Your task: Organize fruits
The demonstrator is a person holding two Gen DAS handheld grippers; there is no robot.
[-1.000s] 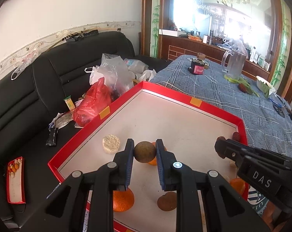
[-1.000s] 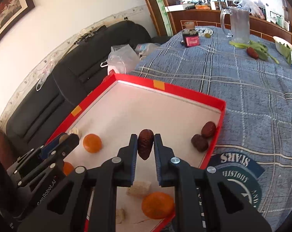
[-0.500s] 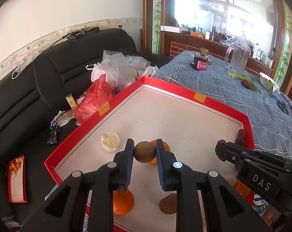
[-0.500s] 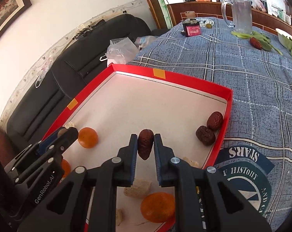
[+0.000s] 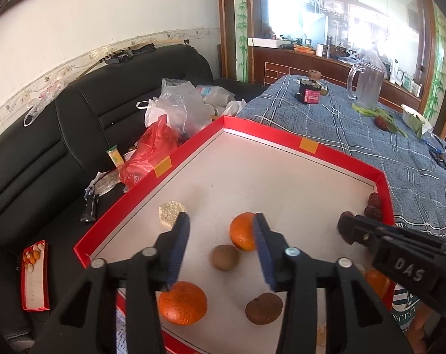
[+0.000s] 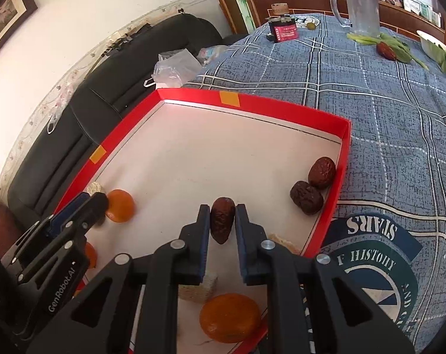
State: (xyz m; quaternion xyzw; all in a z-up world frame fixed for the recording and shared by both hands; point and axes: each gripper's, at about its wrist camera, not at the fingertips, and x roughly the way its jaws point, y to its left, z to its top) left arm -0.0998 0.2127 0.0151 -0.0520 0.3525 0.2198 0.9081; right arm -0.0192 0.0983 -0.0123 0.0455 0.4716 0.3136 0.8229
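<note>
Left gripper [image 5: 221,246] spread wide, round brown fruit [image 5: 225,257] lying free on red tray [image 5: 349,160], frame centre. Right gripper [image 6: 222,221] clamps red date [image 6: 221,219], lower centre. Date light, wrinkled, soft: you squeeze mid-body gently.

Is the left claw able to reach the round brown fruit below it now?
Probably yes: the left claw is open, and the round brown fruit lies between its fingers, with nothing over it.

red tray [image 5: 344,153], orange tangerines [image 5: 243,231], blue plaid tablecloth [image 6: 370,88], black sofa [image 5: 75,124].
</note>
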